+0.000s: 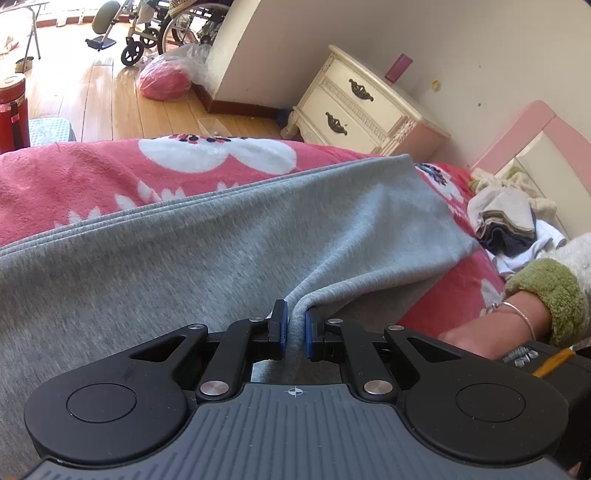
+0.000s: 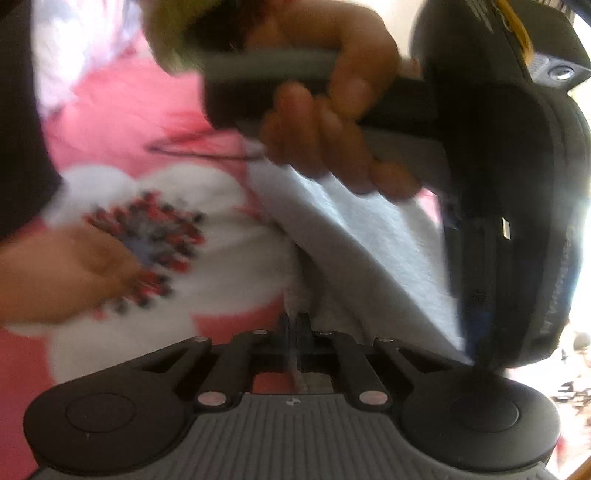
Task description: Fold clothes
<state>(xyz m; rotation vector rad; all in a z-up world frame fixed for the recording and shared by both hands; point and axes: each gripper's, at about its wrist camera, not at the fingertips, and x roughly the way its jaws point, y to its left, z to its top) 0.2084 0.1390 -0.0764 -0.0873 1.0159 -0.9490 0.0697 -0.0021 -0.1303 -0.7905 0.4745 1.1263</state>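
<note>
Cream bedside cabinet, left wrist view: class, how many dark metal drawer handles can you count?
2: upper dark metal drawer handle and lower one, both on the cream bedside cabinet. None seem hidden.

- One grey garment (image 1: pixel 229 236), a fold of it held between the jaws of the left gripper (image 1: pixel 295 325).
- One pink blanket (image 1: pixel 74 177) with white flowers, beyond the jaws.
- One cream nightstand (image 1: pixel 354 103) with two drawers, far ahead and to the right of the jaws.
- One small pile of clothes (image 1: pixel 506 225), to the right of the jaws.
- One wheelchair (image 1: pixel 155 26), far ahead to the left.
- One red container (image 1: pixel 13 107), at the far left.
- Two grippers in all; the right gripper (image 2: pixel 294 325) also pinches the grey cloth.
</note>
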